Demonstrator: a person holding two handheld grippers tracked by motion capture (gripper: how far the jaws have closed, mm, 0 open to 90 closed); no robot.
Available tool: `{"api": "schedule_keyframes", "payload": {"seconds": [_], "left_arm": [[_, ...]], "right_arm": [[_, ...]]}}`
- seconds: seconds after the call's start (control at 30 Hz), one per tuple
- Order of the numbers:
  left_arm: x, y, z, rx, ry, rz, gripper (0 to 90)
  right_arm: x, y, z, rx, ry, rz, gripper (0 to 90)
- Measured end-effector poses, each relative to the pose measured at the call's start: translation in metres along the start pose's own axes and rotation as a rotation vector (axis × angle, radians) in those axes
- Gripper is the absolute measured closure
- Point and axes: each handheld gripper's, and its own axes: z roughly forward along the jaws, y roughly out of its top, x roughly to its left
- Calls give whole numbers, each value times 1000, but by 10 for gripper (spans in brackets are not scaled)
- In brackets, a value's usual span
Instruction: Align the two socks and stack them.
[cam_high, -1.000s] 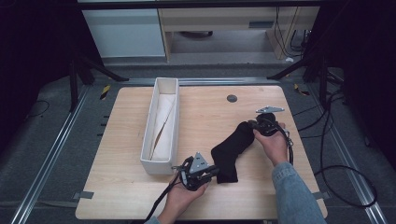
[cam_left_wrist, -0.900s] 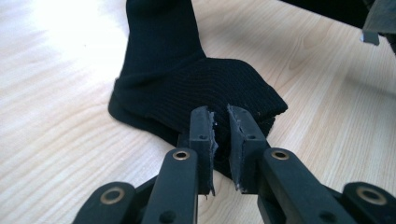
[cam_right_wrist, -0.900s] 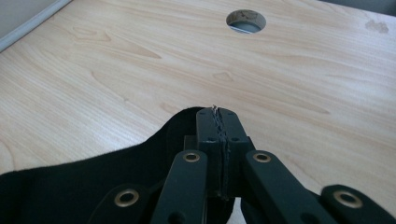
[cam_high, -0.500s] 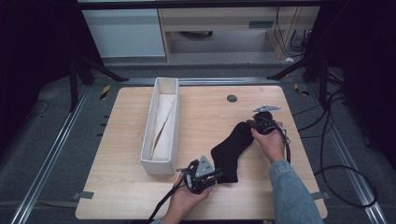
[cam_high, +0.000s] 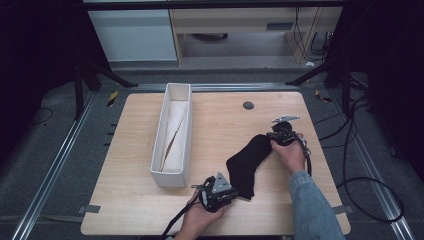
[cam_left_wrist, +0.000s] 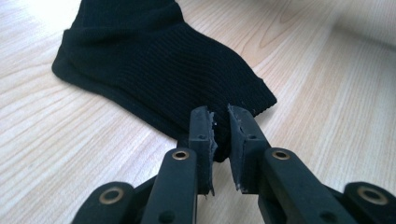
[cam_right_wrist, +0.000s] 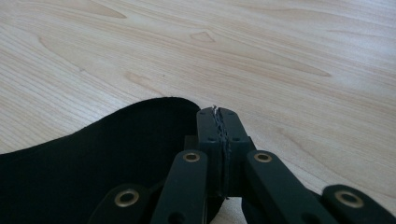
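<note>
Right of the white box (cam_high: 172, 135), a black sock (cam_high: 248, 164) lies on the counter (cam_high: 225, 115). Left gripper (cam_left_wrist: 219, 126) fingers pinch one end; right gripper (cam_right_wrist: 218, 122) fingers pinch the other.

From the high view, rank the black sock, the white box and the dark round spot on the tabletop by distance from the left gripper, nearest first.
1. Black sock: its near end is pinched in the left gripper, just to the gripper's right.
2. White box: to the gripper's left and farther up the table; its near end is close by.
3. Dark round spot: far side of the tabletop, beyond the sock.
</note>
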Motion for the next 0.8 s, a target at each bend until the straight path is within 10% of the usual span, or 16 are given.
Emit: {"api": "schedule_keyframes", "payload": {"seconds": [0.37,0.8], "left_arm": [[4,5,-9,-60,13,-6,516],[31,17,-10,-60,34,1,490]], "right_arm": [[12,-3,-27,-67,9,-24,621],[48,-23,-71,-136,67,-92,461]]}}
